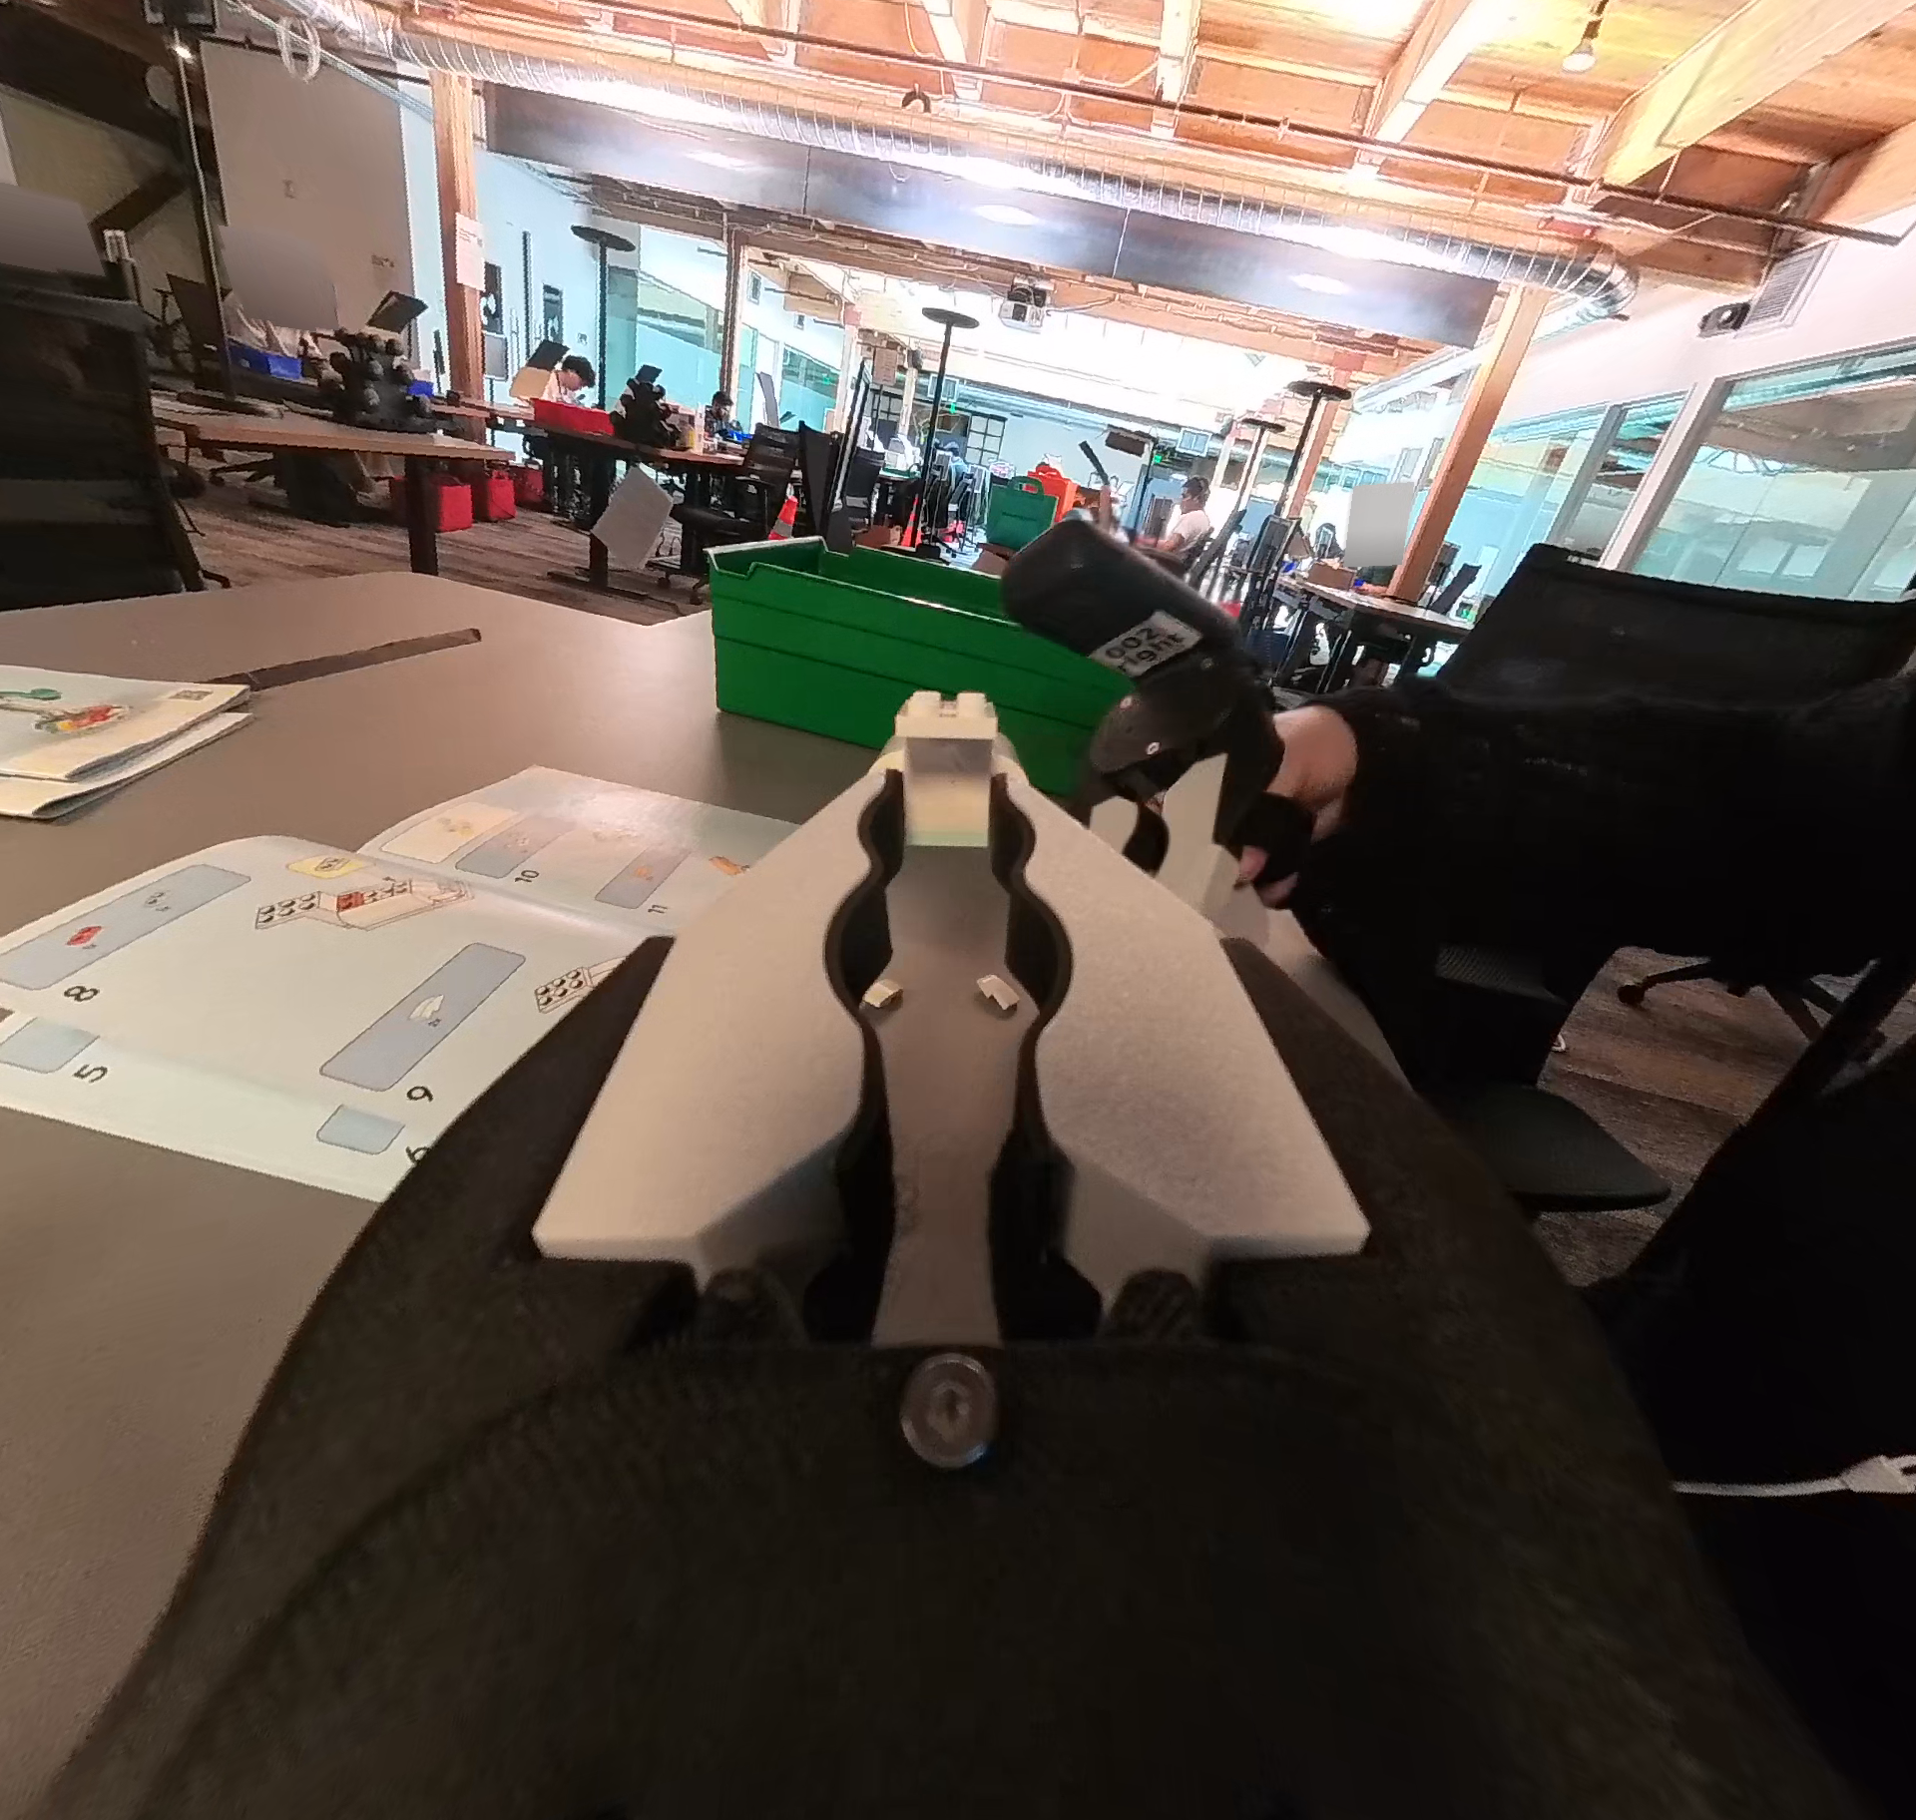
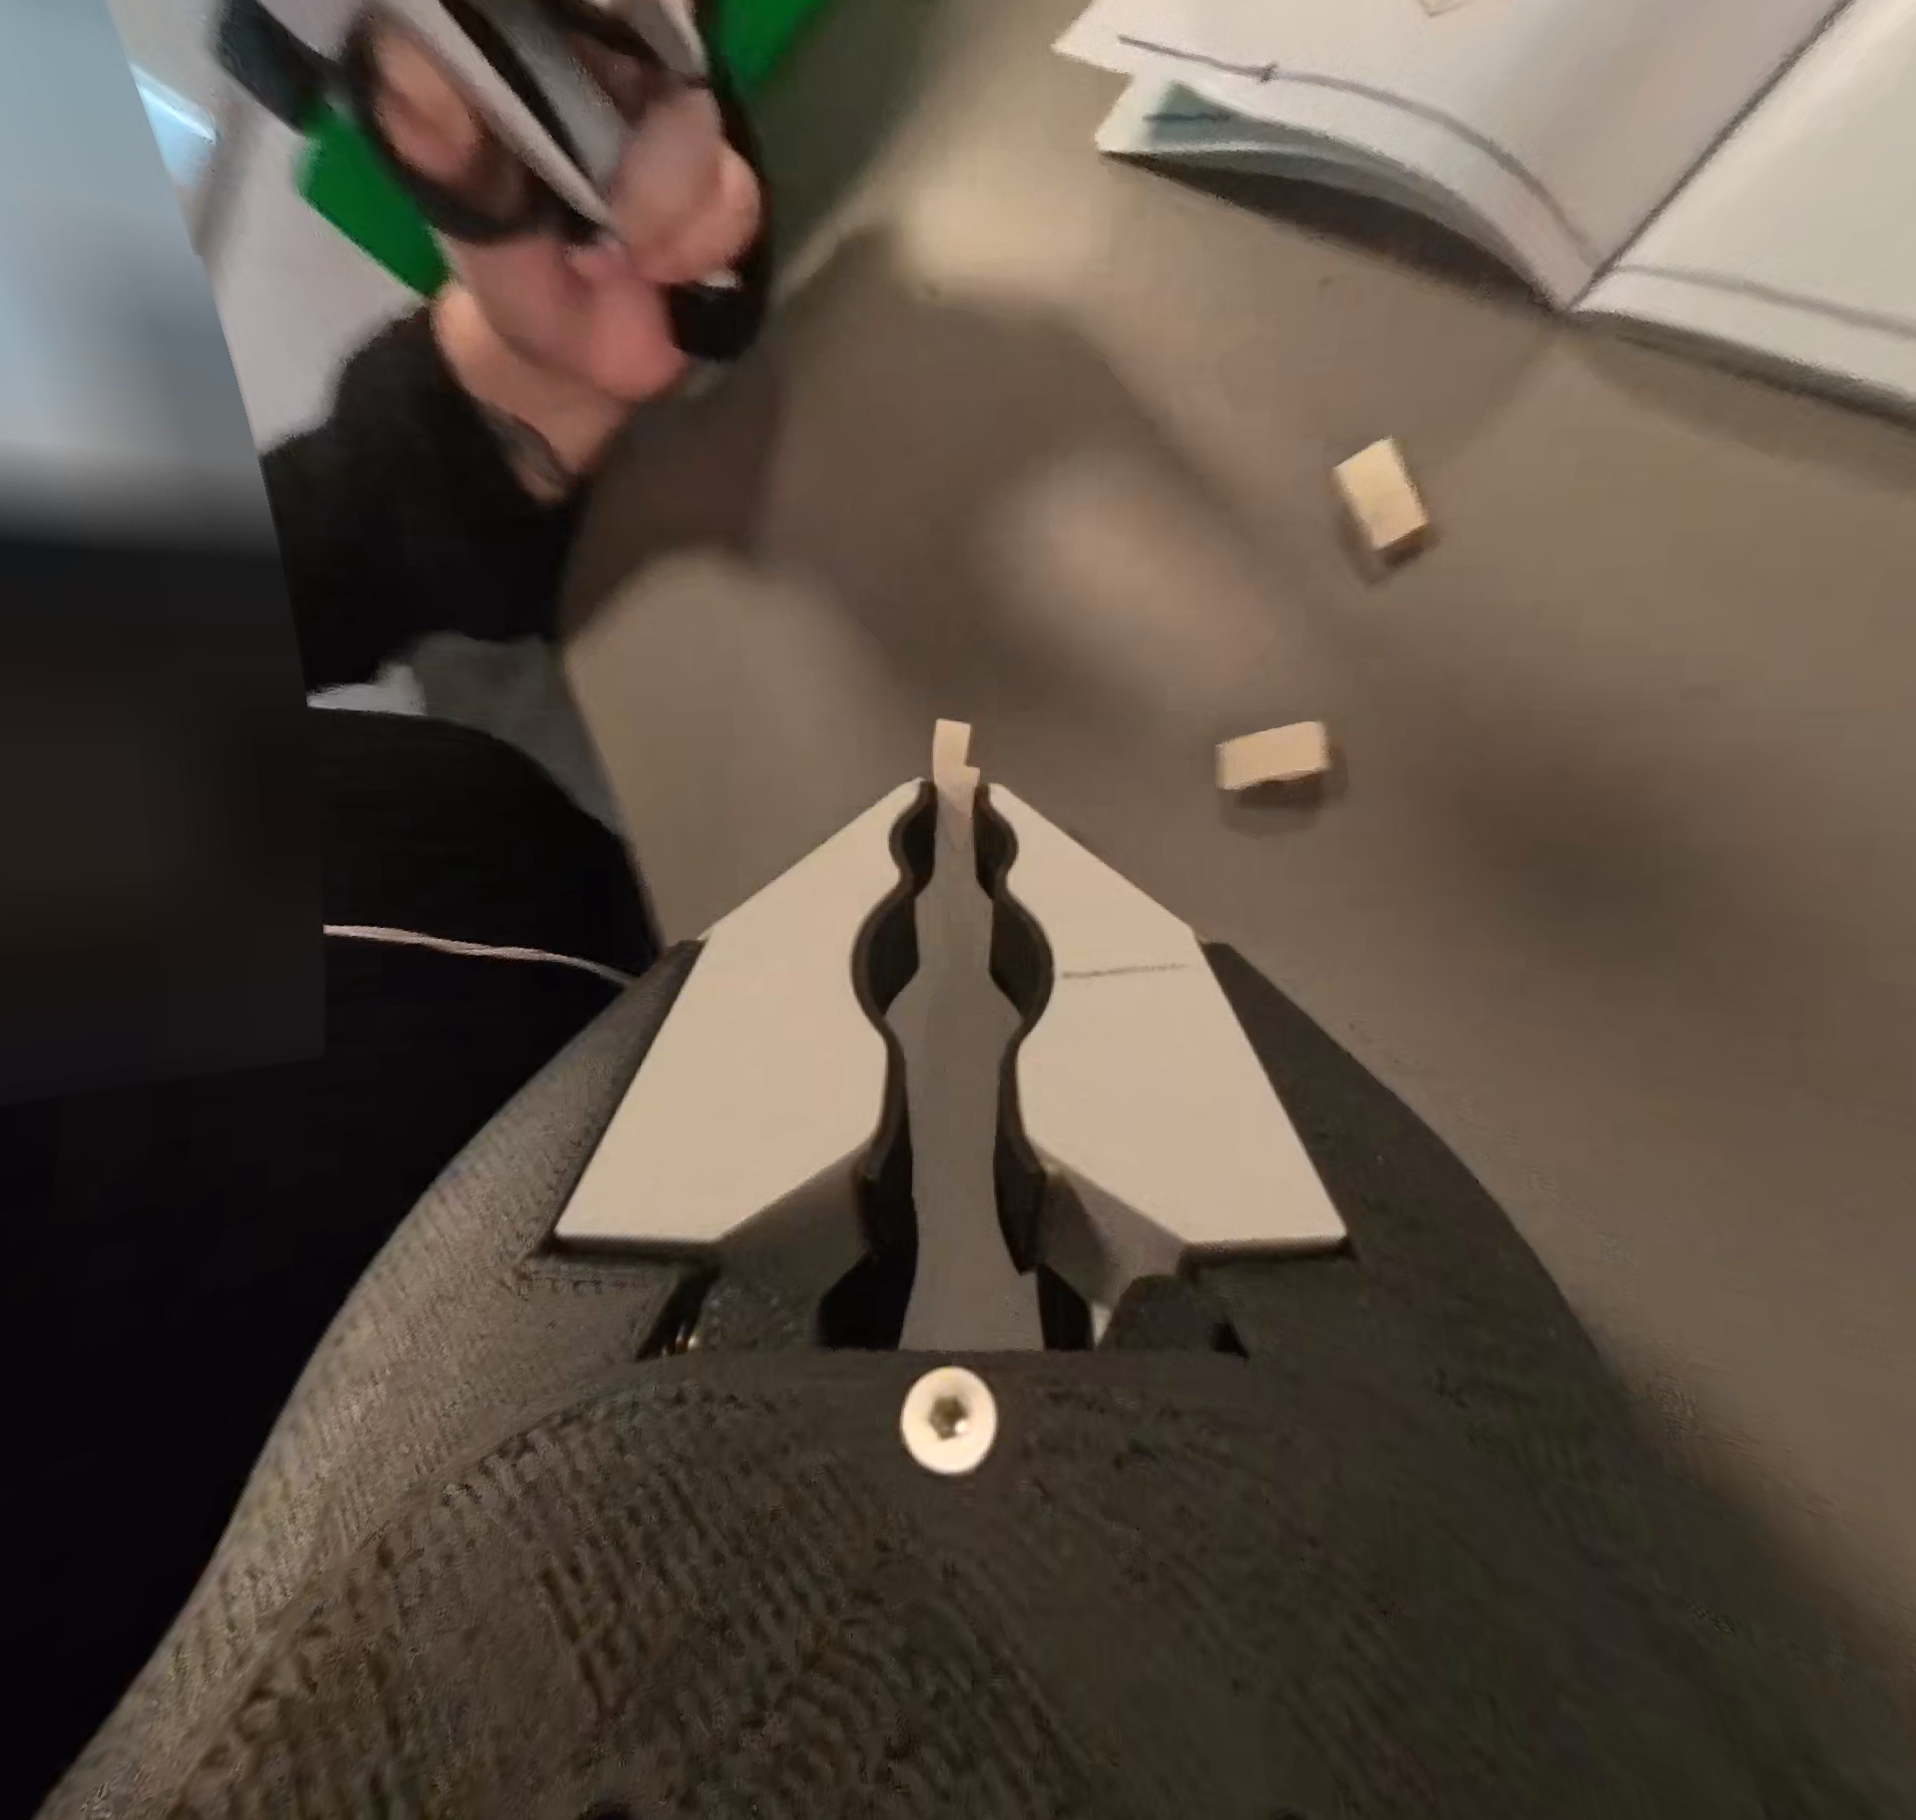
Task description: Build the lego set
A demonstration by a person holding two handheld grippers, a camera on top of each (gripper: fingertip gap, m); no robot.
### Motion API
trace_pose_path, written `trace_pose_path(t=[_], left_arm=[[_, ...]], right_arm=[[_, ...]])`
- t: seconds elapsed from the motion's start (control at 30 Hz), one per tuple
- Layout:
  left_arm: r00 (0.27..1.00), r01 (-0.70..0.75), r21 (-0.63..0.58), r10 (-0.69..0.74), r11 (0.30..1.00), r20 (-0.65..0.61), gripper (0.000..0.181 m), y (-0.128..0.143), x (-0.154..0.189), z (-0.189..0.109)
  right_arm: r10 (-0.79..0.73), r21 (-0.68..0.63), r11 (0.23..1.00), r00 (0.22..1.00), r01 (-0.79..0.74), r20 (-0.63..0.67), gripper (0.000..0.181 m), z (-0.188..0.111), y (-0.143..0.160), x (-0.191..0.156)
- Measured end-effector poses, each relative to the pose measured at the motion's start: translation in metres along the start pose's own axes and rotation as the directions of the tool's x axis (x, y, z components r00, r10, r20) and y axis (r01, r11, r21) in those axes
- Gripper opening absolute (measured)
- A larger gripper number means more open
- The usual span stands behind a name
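Observation:
My left gripper [image 1: 946, 785] is shut on a white brick [image 1: 946, 773], held studs up above the grey table. My right gripper [image 2: 956, 794] is shut on a thin white piece [image 2: 954, 770] that sticks out past its tips. Two more small white pieces [image 2: 1273, 756] [image 2: 1384, 508] lie loose on the table to the right of it. In the left wrist view the right gripper [image 1: 1151, 702] shows at the right, held by a hand in a black sleeve. In the right wrist view the left gripper [image 2: 539, 91] shows blurred at top left, held by a hand.
An open instruction booklet [image 1: 311, 962] lies on the table at the left; it also shows in the right wrist view [image 2: 1617, 112]. A second booklet [image 1: 93, 734] lies farther left. A green bin [image 1: 881, 651] stands behind. Black office chairs [image 1: 1617, 651] stand at the right. Across from one pair of fingers to the other is roughly 15 cm.

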State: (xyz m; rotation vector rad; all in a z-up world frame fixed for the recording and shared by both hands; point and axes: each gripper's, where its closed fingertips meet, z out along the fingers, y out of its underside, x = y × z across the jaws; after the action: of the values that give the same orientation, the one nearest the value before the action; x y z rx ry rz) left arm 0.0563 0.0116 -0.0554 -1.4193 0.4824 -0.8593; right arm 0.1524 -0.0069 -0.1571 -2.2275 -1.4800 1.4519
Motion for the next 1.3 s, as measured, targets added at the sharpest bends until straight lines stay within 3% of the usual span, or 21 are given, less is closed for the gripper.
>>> trace_pose_path(t=[0.07, 0.2, 0.37, 0.53, 0.67, 0.87, 1.17, 1.3], left_arm=[[1.000, -0.001, -0.003, 0.001, 1.000, -0.002, 0.015, 0.001, 0.000, 0.000], [1.000, -0.003, -0.010, 0.002, 1.000, -0.010, 0.015, 0.002, 0.002, 0.002], [1.000, -0.005, -0.006, 0.005, 1.000, -0.016, 0.015, 0.002, 0.004, 0.002], [1.000, 0.003, -0.002, -0.003, 1.000, -0.021, 0.015, 0.001, 0.004, 0.001], [1.000, 0.004, -0.010, -0.004, 1.000, -0.029, 0.015, 0.003, 0.005, 0.002], [0.999, 0.010, -0.010, -0.010, 1.000, -0.033, 0.015, 0.003, 0.005, 0.002], [0.999, 0.008, -0.019, -0.009, 1.000, -0.047, 0.015, 0.006, 0.009, 0.004], [0.993, 0.010, 0.031, -0.006, 0.999, -0.122, 0.015, -0.003, 0.022, 0.003]], right_arm=[[0.074, -0.059, 0.996, 0.995, -0.071, 0.064, 0.005, 0.001, 0.009, -0.008], [0.198, -0.240, 0.954, 0.979, -0.180, 0.054, 0.005, 0.004, 0.035, -0.008], [0.262, -0.329, 0.910, 0.965, -0.253, -0.017, 0.005, 0.000, 0.038, -0.003], [0.092, -0.331, 0.932, 0.980, -0.147, -0.177, 0.016, -0.008, 0.028, 0.009], [-0.114, -0.330, 0.944, 0.950, 0.012, -0.292, 0.025, -0.014, 0.022, 0.018], [-0.425, -0.289, 0.894, 0.852, 0.343, -0.304, 0.022, -0.015, 0.015, -0.001], [-0.488, -0.291, 0.869, 0.791, 0.401, -0.369, 0.014, -0.007, 0.031, 0.012], [-0.519, -0.259, 0.854, 0.765, 0.450, -0.381, 0.006, -0.007, 0.022, 0.012]])
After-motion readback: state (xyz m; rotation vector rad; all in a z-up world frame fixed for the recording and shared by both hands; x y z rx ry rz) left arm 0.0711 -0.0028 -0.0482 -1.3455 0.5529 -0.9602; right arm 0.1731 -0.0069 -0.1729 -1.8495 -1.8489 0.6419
